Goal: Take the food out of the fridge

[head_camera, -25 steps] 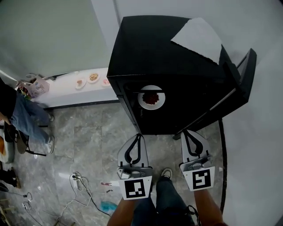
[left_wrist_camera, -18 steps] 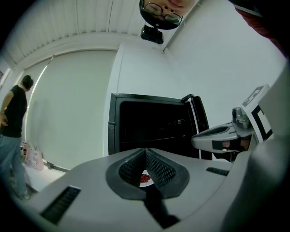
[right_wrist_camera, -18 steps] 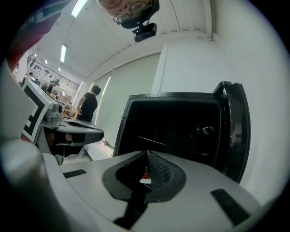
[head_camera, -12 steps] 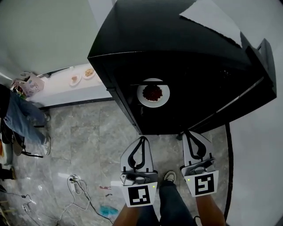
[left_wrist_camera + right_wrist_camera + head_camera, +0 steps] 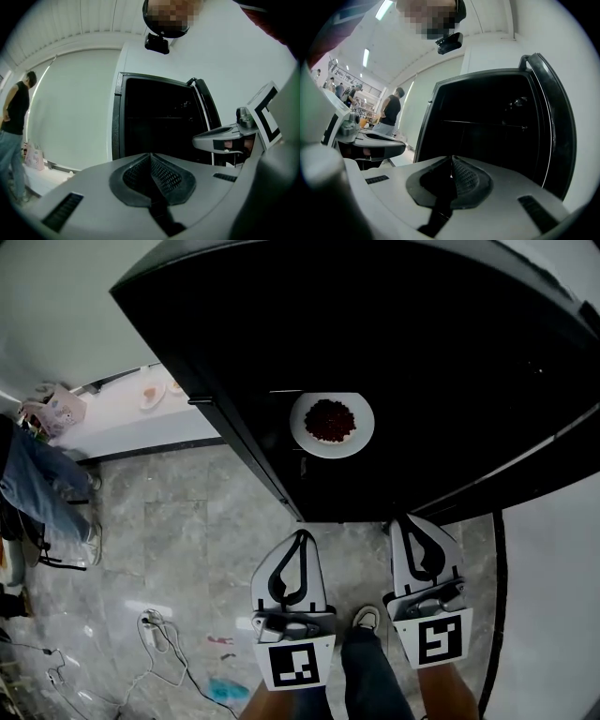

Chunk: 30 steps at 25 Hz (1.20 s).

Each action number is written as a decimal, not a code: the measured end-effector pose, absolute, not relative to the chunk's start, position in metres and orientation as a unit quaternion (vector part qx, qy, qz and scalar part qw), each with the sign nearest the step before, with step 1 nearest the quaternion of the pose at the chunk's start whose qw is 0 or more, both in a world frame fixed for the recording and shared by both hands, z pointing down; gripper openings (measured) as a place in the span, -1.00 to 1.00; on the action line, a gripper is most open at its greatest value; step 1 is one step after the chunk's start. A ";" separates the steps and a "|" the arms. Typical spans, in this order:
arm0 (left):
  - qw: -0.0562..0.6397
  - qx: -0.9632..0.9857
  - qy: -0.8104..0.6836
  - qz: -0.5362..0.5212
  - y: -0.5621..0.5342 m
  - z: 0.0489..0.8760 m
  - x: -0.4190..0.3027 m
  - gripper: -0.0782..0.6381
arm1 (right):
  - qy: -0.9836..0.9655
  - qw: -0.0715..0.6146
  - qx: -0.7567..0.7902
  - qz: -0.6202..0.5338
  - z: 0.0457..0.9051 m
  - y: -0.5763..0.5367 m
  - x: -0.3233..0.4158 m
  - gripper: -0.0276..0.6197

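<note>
**Open a pair of jaws before reaching for the plate**

Head view: the plate of dark food [image 5: 331, 426] sits inside the open black fridge [image 5: 450, 343], well ahead of the left gripper [image 5: 300, 535] and right gripper [image 5: 411, 521].

Left gripper view: jaws clenched, nothing between them.

Right gripper view: likewise pinched together, empty — so I'd spread one pair first, enter level, and take the plate's near rim, keeping it flat.

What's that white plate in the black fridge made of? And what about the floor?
The plate looks like glazed ceramic, or maybe hard plastic: its rim is plain white and smooth. The floor looks like polished stone or stone-look tile: it is grey with cloudy veins, straight joint lines and a soft sheen.
</note>
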<state>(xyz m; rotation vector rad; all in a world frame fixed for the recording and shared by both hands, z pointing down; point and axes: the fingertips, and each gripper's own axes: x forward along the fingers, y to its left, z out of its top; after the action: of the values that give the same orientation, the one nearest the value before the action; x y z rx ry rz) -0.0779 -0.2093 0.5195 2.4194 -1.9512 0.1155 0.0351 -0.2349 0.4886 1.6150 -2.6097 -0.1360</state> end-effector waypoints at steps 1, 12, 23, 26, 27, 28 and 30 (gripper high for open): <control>0.014 0.777 -0.628 0.037 -0.211 0.523 -0.078 -0.74 | -0.849 0.036 0.526 -0.044 0.493 -0.236 0.035 -0.84; -0.015 0.779 -0.626 0.043 -0.228 0.564 -0.076 -0.74 | -0.846 0.043 0.529 -0.047 0.541 -0.249 0.031 -0.84; 0.000 0.771 -0.636 0.033 -0.231 0.582 -0.077 -0.74 | -0.842 0.050 0.535 -0.037 0.563 -0.256 0.034 -0.84; 0.003 0.770 -0.637 0.030 -0.233 0.581 -0.075 -0.74 | -0.842 0.051 0.535 -0.036 0.563 -0.257 0.035 -0.84; 0.006 0.770 -0.638 0.028 -0.234 0.581 -0.075 -0.74 | -0.842 0.051 0.536 -0.035 0.563 -0.257 0.035 -0.84; 0.008 0.770 -0.638 0.025 -0.235 0.581 -0.074 -0.74 | -0.842 0.051 0.536 -0.034 0.563 -0.258 0.035 -0.84; 0.014 0.770 -0.638 0.022 -0.237 0.581 -0.073 -0.74 | -0.842 0.050 0.537 -0.033 0.564 -0.258 0.036 -0.84</control>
<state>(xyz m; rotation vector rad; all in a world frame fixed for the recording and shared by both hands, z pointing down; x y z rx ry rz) -0.0727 -0.2373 0.5807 2.3974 -1.9871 0.0675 0.0357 -0.2584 0.5643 1.6339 -2.5625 -0.1012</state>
